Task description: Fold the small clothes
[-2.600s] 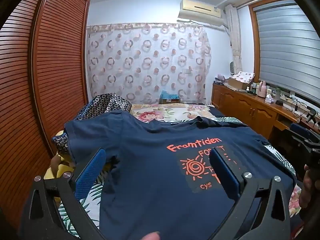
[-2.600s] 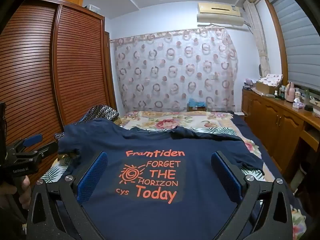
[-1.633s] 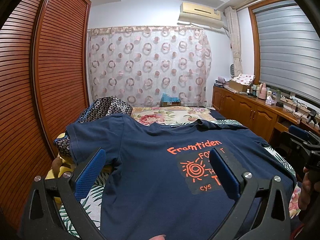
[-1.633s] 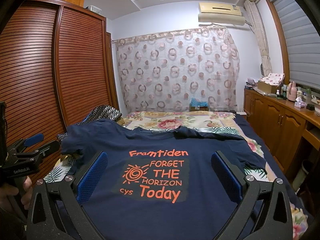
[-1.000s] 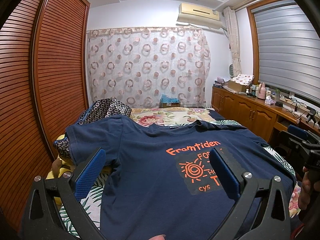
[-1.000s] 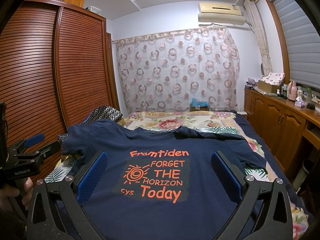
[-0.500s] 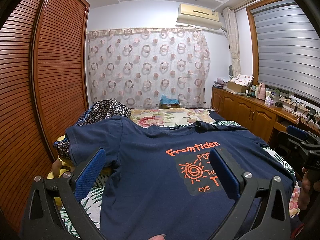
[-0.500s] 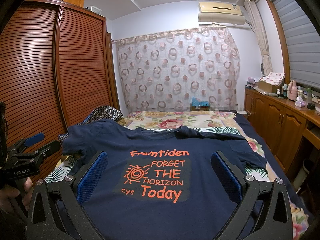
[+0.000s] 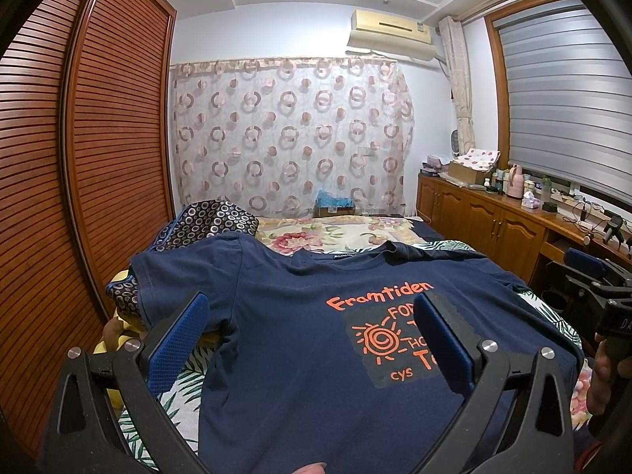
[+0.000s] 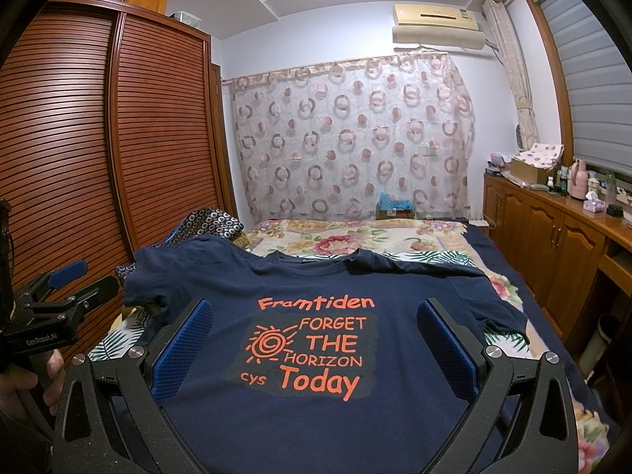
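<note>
On the bed (image 10: 395, 239), a navy T-shirt (image 10: 395, 414) lies spread flat and not yet folded.

We hold both claws above the near part of the shirt, and neither touches the cloth. Our left claw (image 9: 312, 339) is wide, its blue pads (image 9: 177, 341) far apart, with nothing between them; it hangs over the shirt's left half, near the sleeve (image 9: 177, 276). Our right claw (image 10: 314, 345) is wide too and empty, and the orange print (image 10: 308, 345) "Framtiden FORGET THE HORIZON Today" shows between its fingers. The shirt lies front side up, its collar (image 10: 316, 262) pointing to the far curtain (image 10: 347, 138), on a flowered bedcover. A patterned pillow (image 9: 209, 221) lies just beyond the left shoulder, near the slatted wardrobe (image 10: 118, 138). A wooden cabinet (image 10: 553, 229) stands at the right of the bed.
</note>
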Tool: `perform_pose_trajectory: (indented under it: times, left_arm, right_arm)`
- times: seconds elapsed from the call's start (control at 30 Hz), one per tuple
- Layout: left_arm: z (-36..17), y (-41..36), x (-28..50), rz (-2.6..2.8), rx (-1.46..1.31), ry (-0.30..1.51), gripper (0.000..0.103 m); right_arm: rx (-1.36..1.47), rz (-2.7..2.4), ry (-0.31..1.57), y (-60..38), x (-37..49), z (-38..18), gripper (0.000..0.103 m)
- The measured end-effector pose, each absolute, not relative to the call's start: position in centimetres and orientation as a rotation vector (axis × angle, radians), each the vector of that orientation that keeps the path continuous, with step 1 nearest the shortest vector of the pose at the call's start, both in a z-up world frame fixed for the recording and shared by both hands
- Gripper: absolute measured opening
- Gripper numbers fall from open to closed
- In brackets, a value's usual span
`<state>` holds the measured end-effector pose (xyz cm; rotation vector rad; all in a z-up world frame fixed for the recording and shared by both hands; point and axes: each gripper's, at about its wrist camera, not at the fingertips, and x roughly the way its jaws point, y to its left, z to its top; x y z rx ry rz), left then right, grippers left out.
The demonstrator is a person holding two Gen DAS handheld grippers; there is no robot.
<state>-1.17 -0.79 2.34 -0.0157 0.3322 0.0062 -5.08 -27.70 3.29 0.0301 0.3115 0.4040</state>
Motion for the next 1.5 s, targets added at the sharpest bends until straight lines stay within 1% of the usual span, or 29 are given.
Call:
perform_pose_trajectory:
  times: [0.63, 1.03, 1.23, 1.37, 1.4, 1.5]
  left_arm:
    - [2.4, -0.1, -1.1, 0.028, -0.012, 0.349, 0.103]
    - [0.3, 7.2, 0.8, 0.1, -0.076, 0.42, 0.103]
    - [-0.8, 10.1, 1.9, 0.114, -0.072, 0.457, 0.103]
    - [-2.2, 12.2, 3.4, 0.105, -0.104, 0.515, 0.103]
    - [-2.7, 12.9, 3.9, 0.108, -0.115, 0.536, 0.103]
    - [-4.3, 14.5, 5.3, 0.114, -0.146, 0.595, 0.096]
  right_arm:
    - [0.044, 0.394, 0.312, -27.3, -4.8, 3.0, 0.103]
    - [0.01, 0.385, 0.358, -25.7, -2.6, 1.1, 0.103]
    - [-0.013, 0.438, 0.426, -24.5, -0.4, 0.5, 0.103]
    - [-0.019, 0.516, 0.473, -23.2, 0.9, 0.4, 0.103]
    - [-0.027, 0.52, 0.477, -23.0, 1.1, 0.4, 0.103]
    - [-0.053, 0.545, 0.497, -22.4, 1.9, 0.6, 0.103]
